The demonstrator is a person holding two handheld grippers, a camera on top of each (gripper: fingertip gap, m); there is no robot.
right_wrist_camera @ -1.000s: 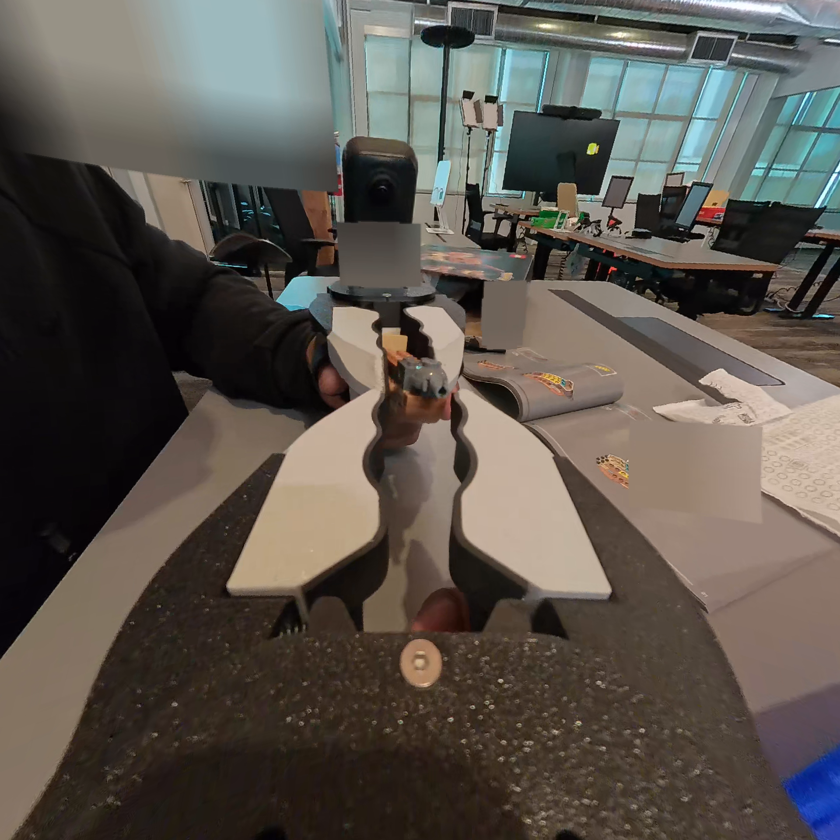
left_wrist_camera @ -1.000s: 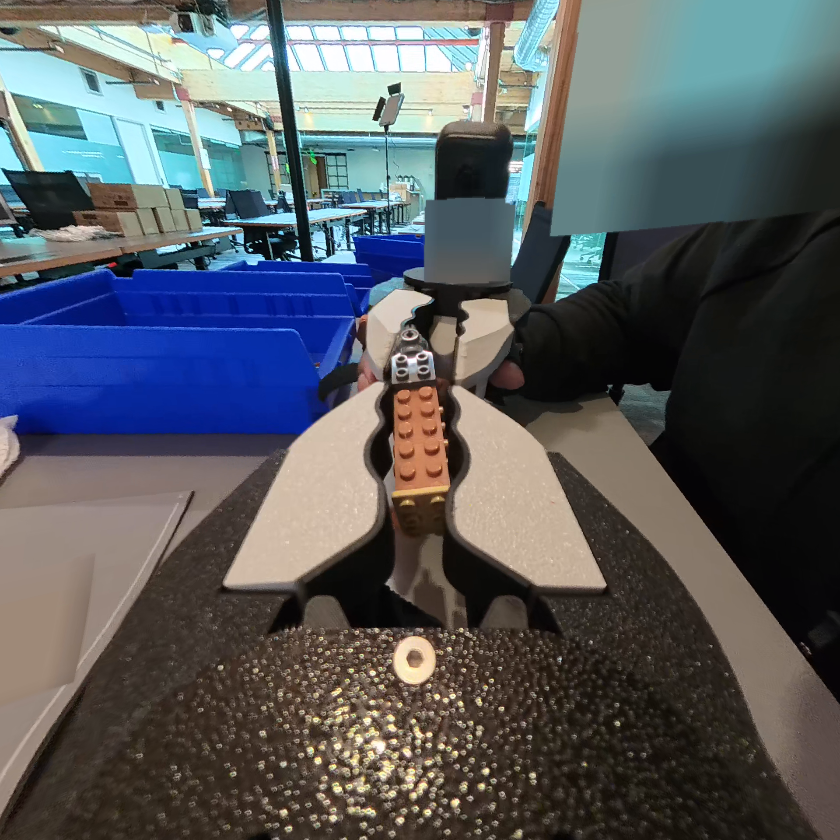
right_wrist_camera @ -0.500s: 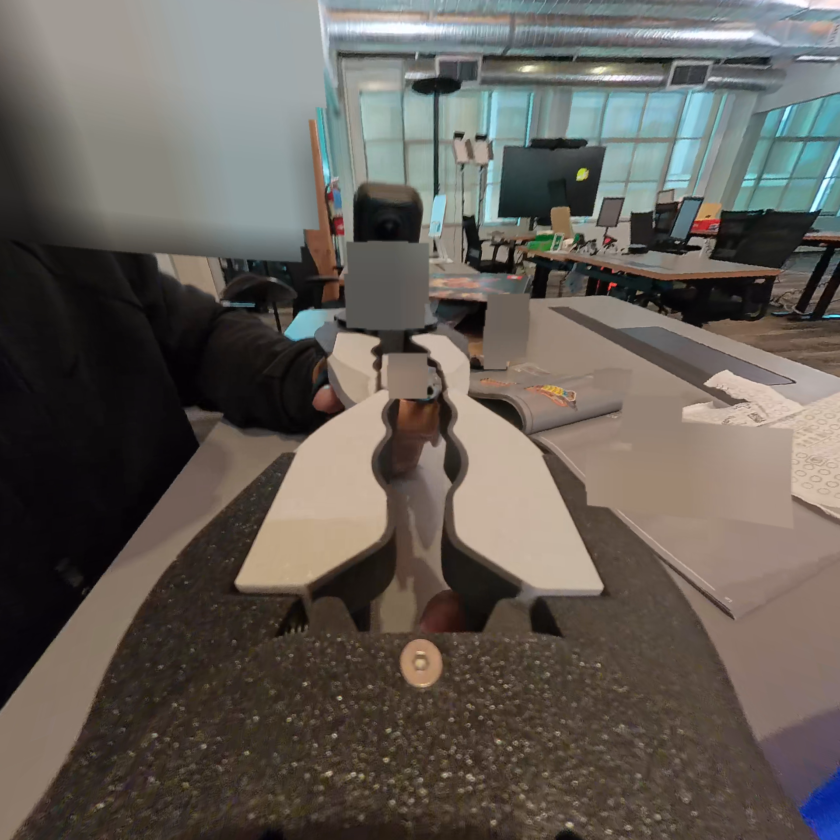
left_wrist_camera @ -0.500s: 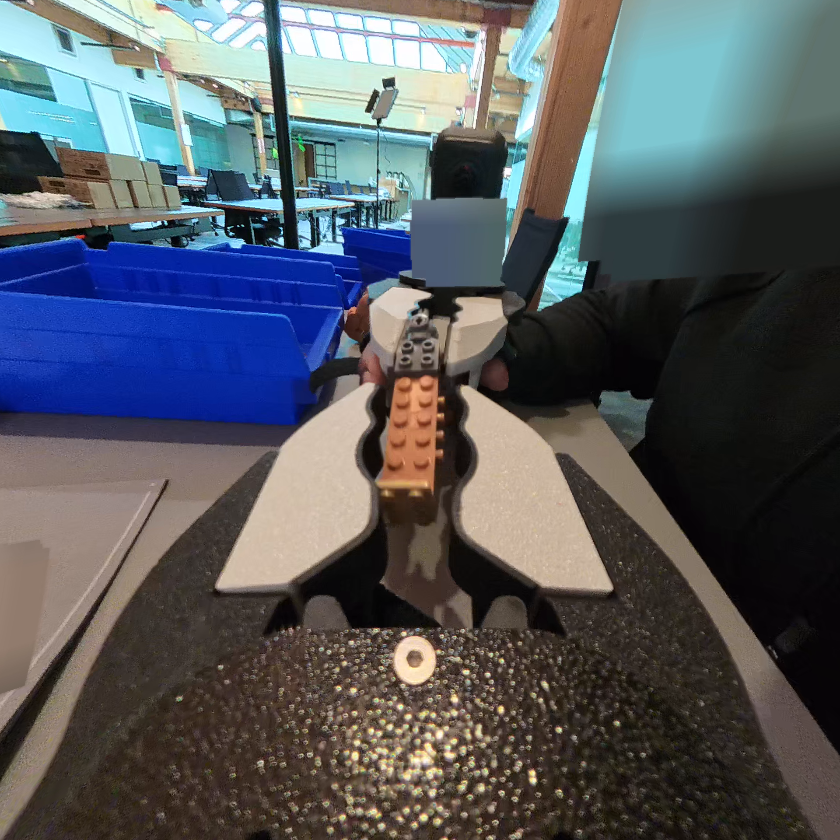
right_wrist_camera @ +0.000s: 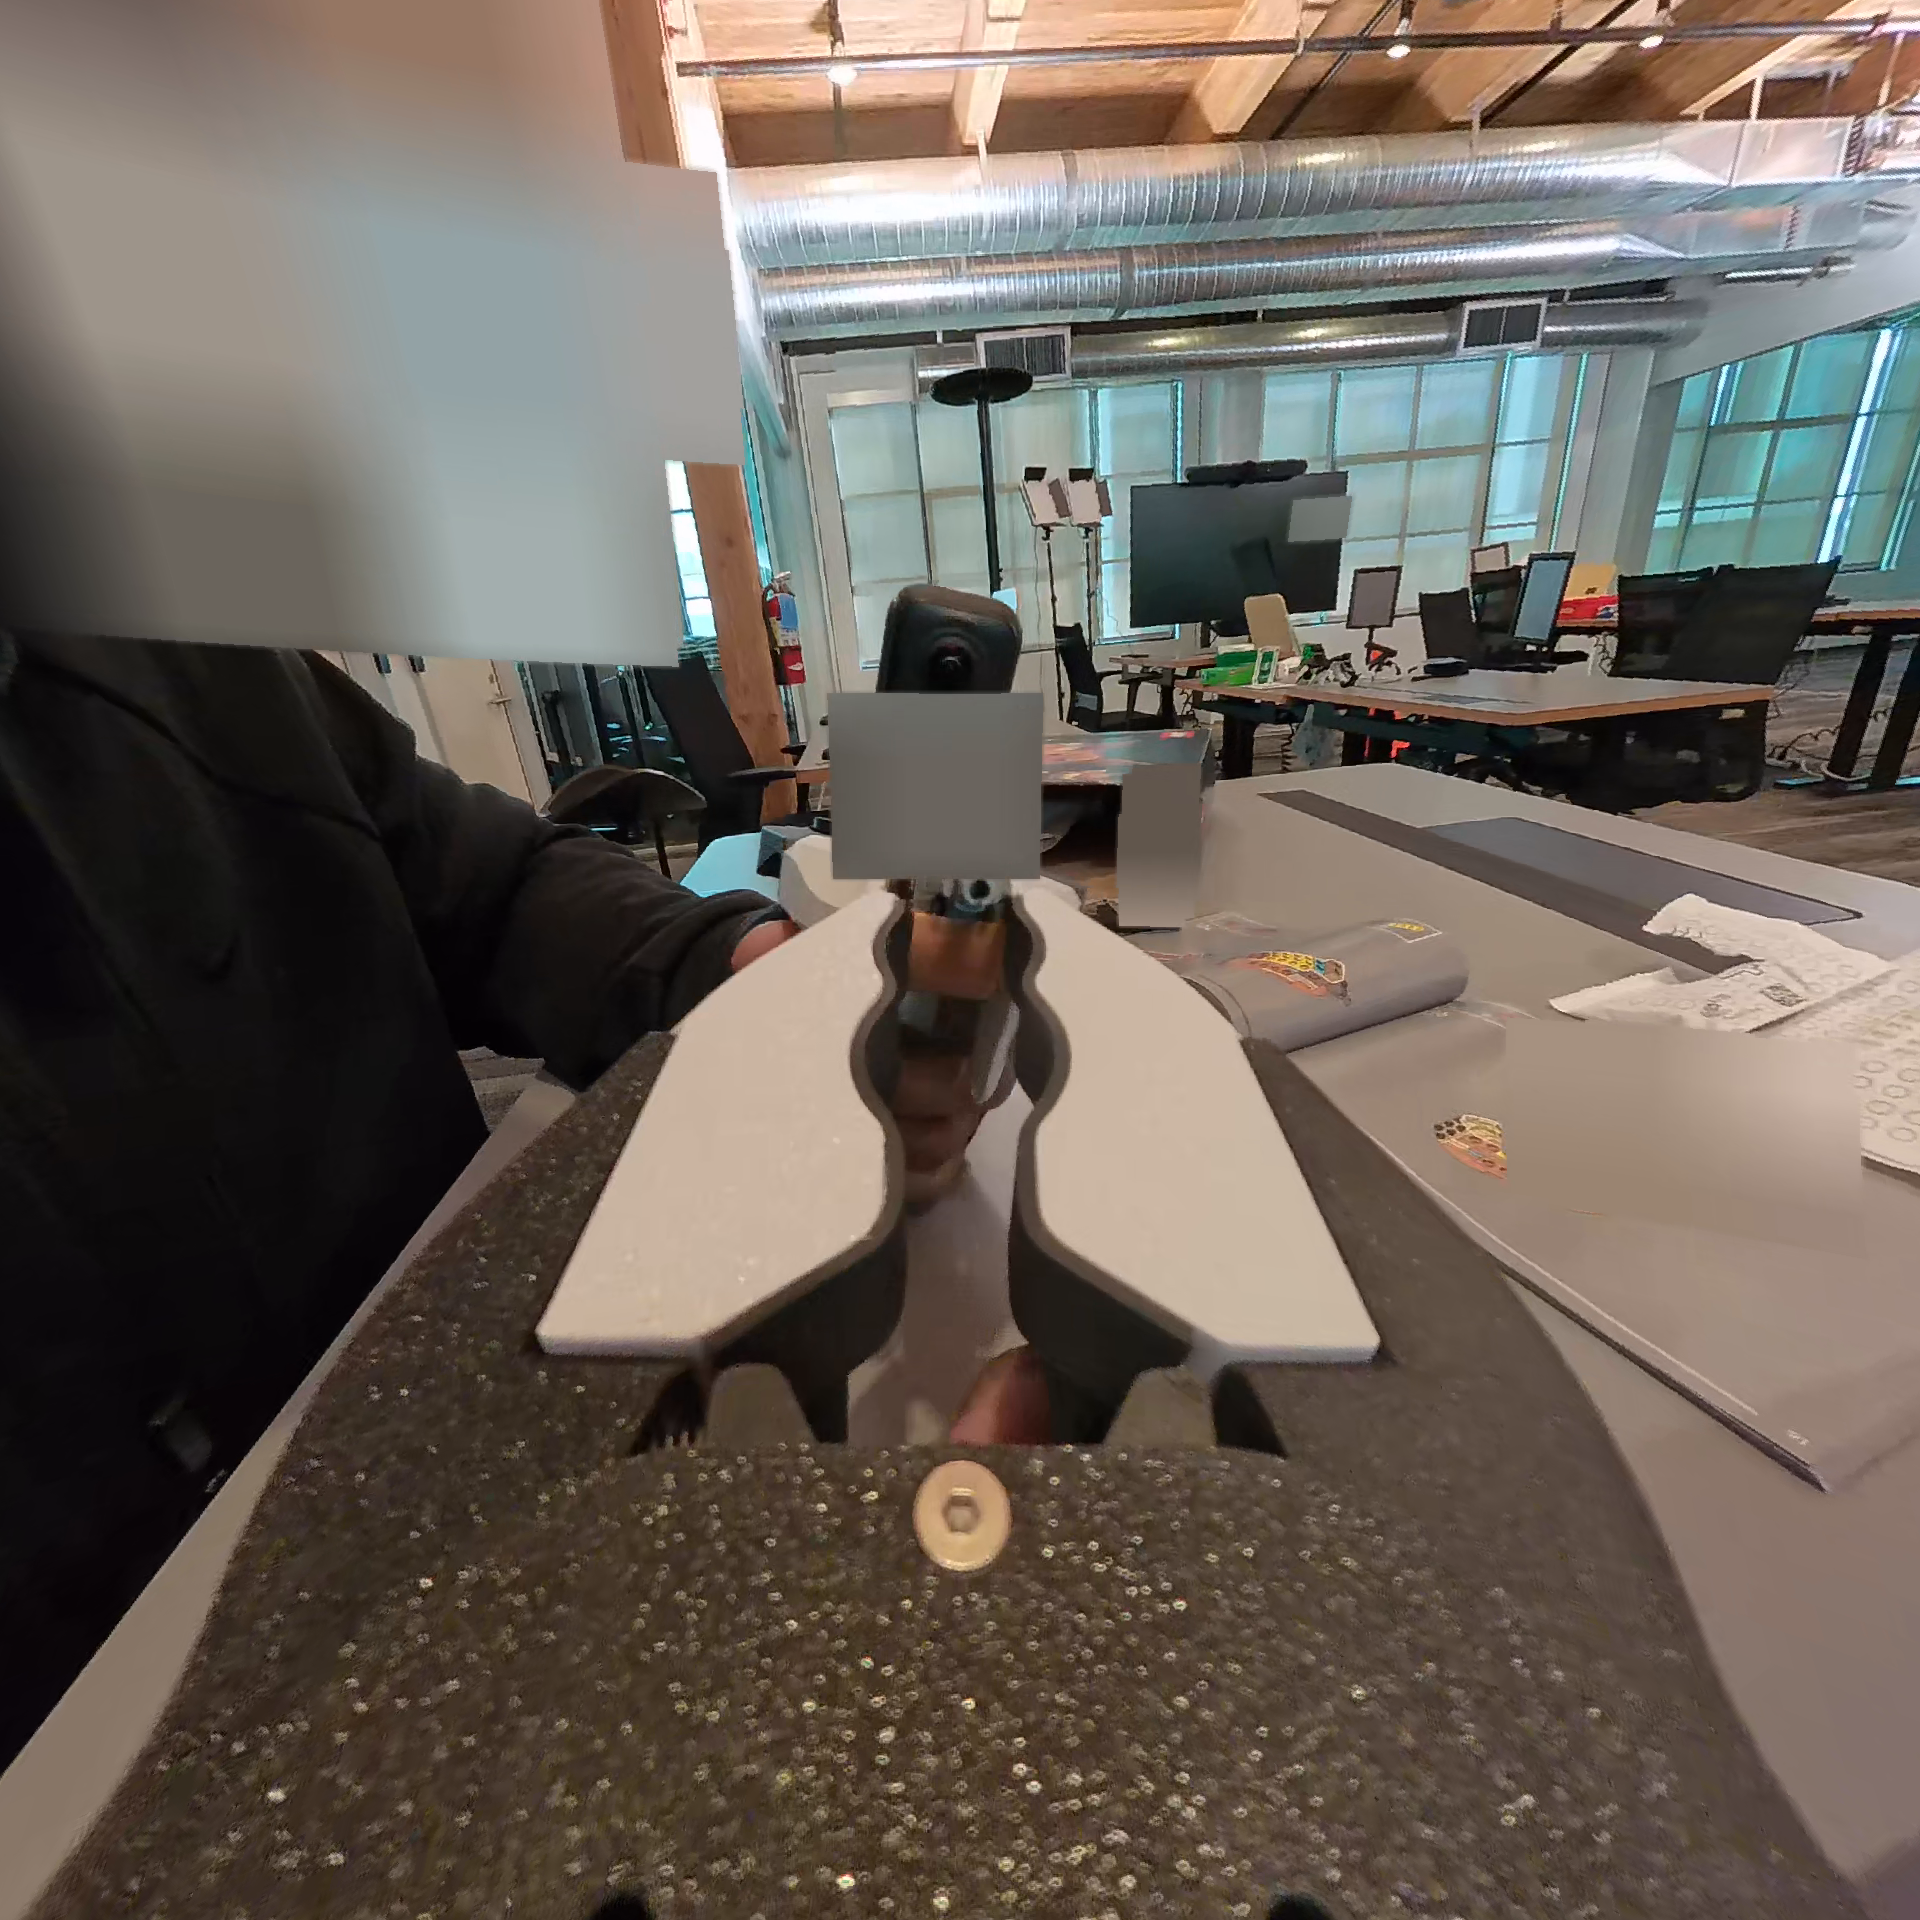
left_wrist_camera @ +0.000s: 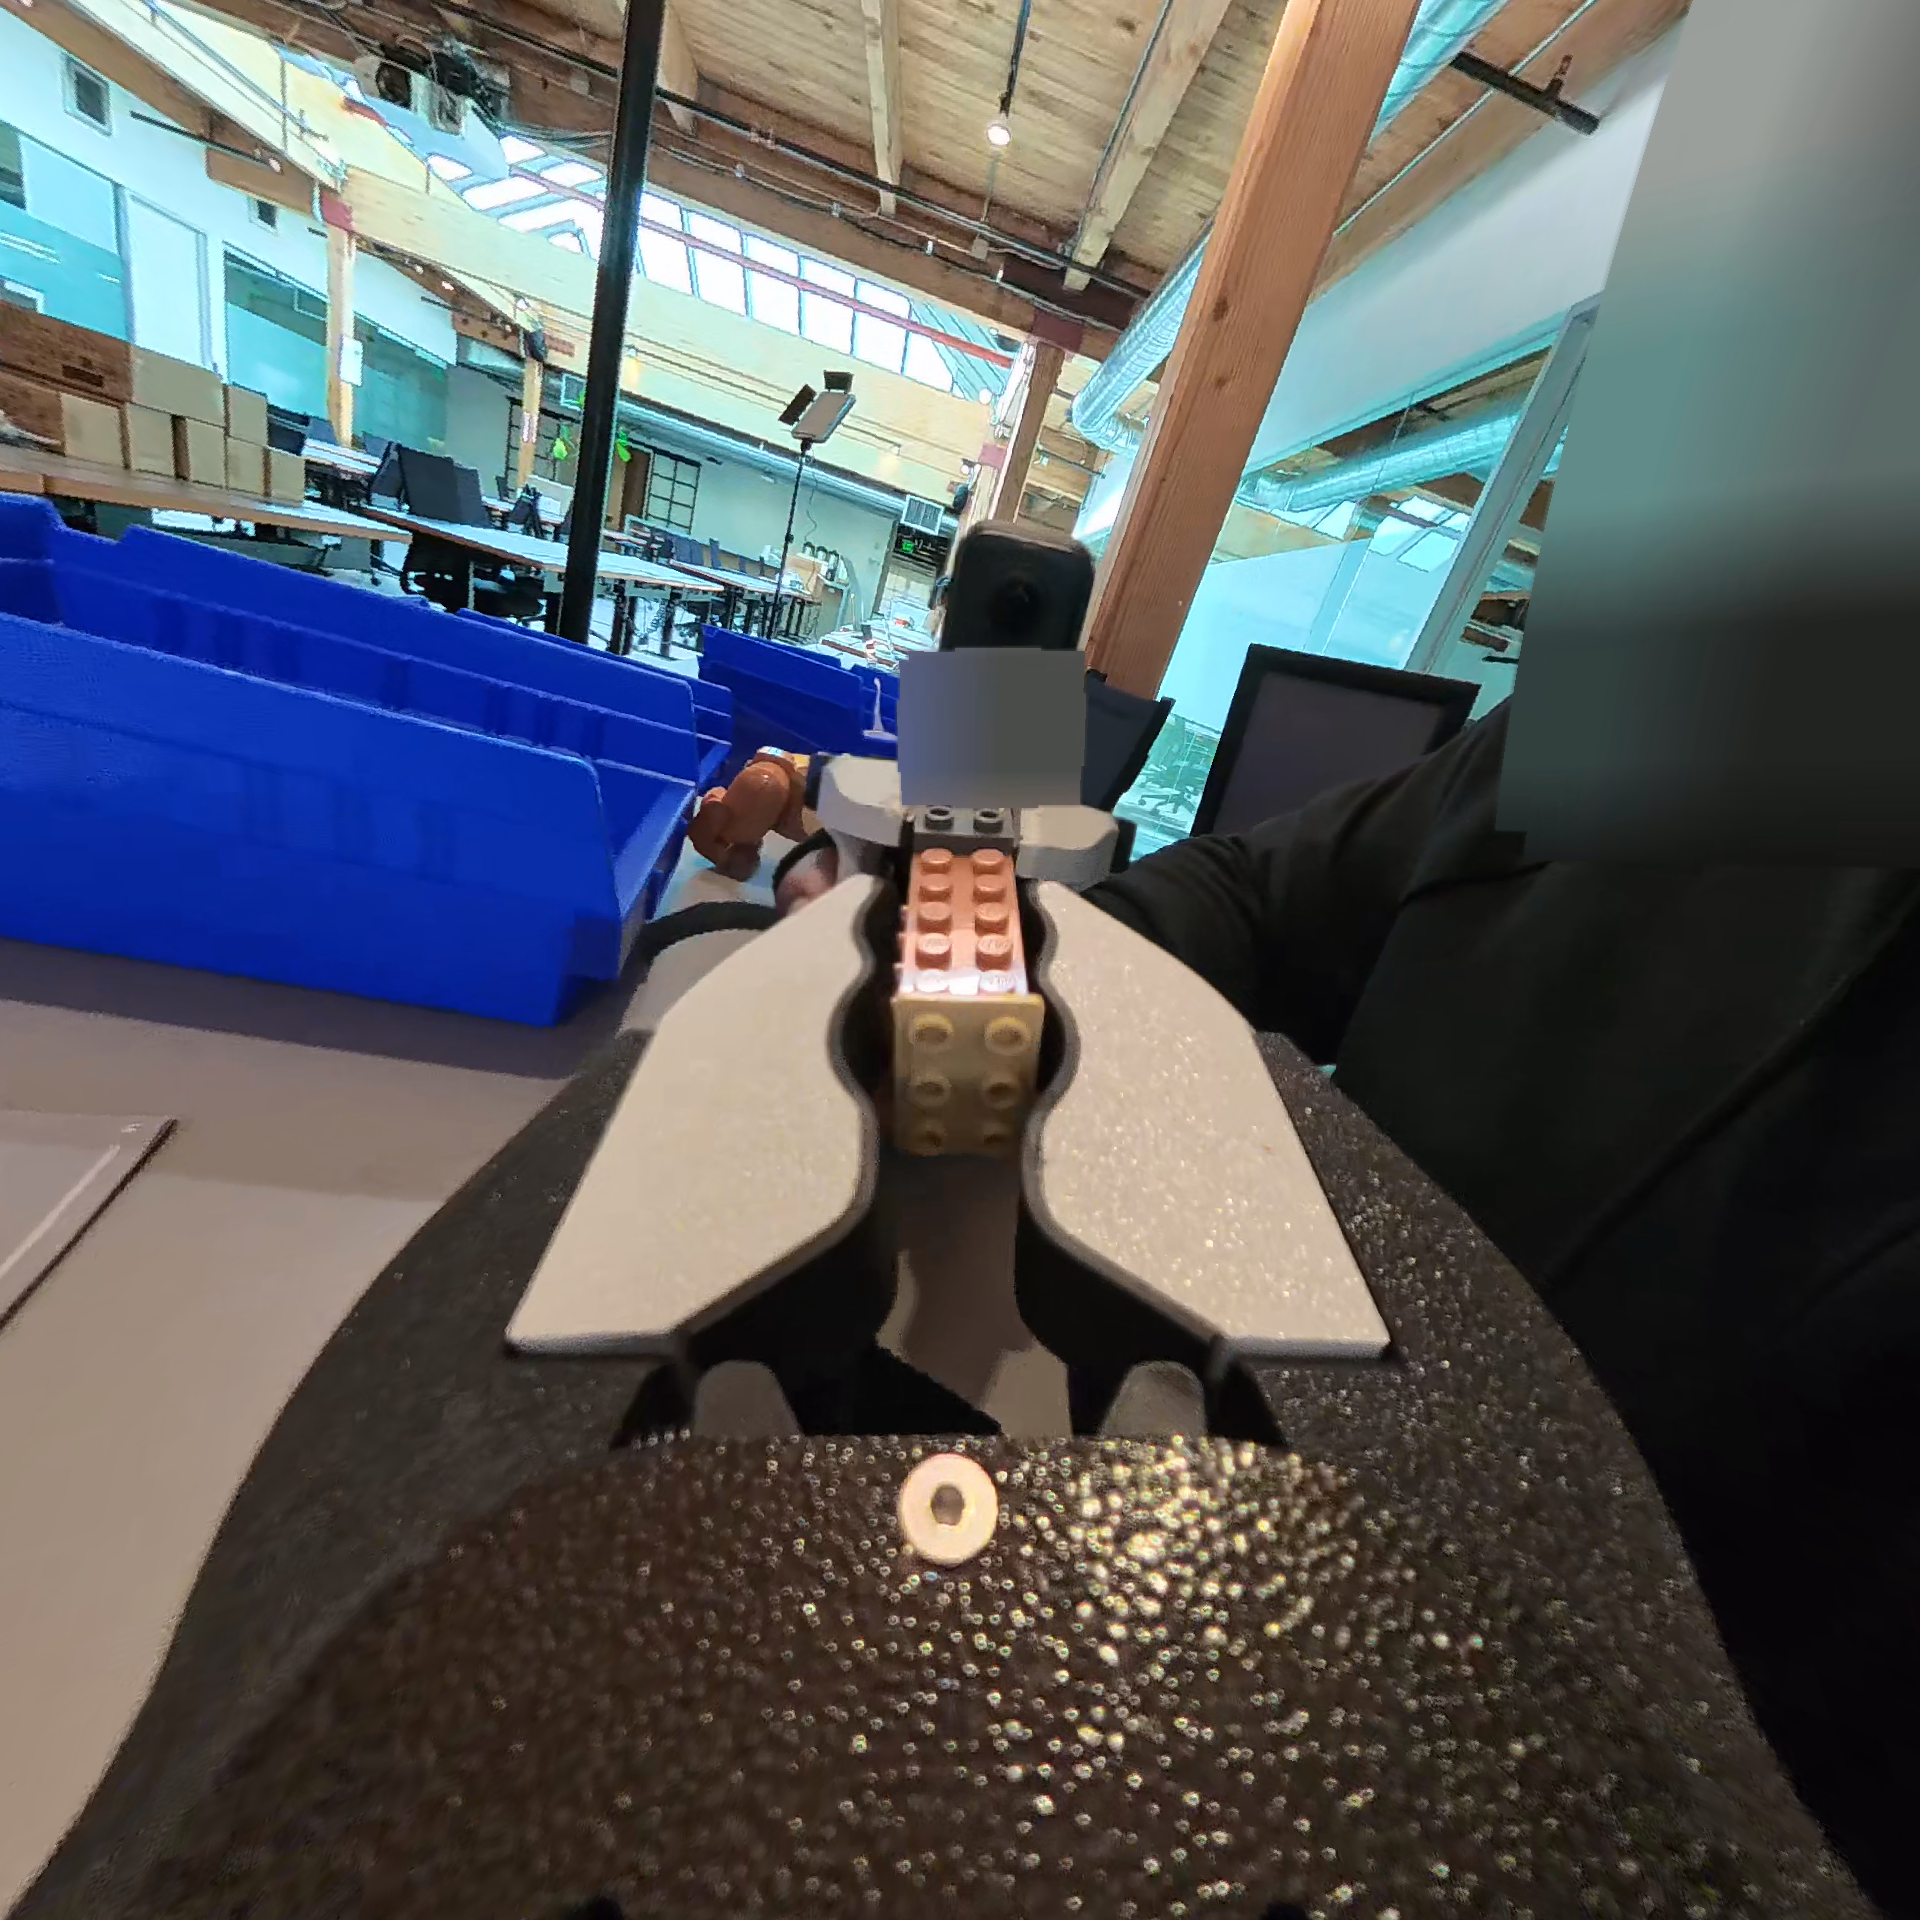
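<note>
My left gripper (left_wrist_camera: pixel 961 904) is shut on a brick assembly held above the table: an orange-brown brick (left_wrist_camera: pixel 966 914) with a tan brick (left_wrist_camera: pixel 966 1070) at its near end and a dark grey brick (left_wrist_camera: pixel 961 823) at its far end. Both left fingers (left_wrist_camera: pixel 769 1091) press its sides. My right gripper (right_wrist_camera: pixel 956 914) faces the left one and is shut on the far end of the same assembly (right_wrist_camera: pixel 951 961), which is blurred there. The right gripper also shows in the left wrist view (left_wrist_camera: pixel 1075 842), and the left gripper shows behind the bricks in the right wrist view (right_wrist_camera: pixel 810 894).
Blue bins (left_wrist_camera: pixel 312 831) stand on the grey table (left_wrist_camera: pixel 260 1195) at the left, with a brown toy piece (left_wrist_camera: pixel 753 805) beside them. A booklet (right_wrist_camera: pixel 1340 977), papers (right_wrist_camera: pixel 1766 966) and a printed box (right_wrist_camera: pixel 1122 758) lie to the right. A person in black (left_wrist_camera: pixel 1610 1091) holds both grippers. Less than 4 cm separates the two grippers' tips.
Both grippers rose and tilted upward with the assembly between them. My right jaws closed on its far end. My left jaws eased, then closed on it again, and the tan end now faces the camera.
</note>
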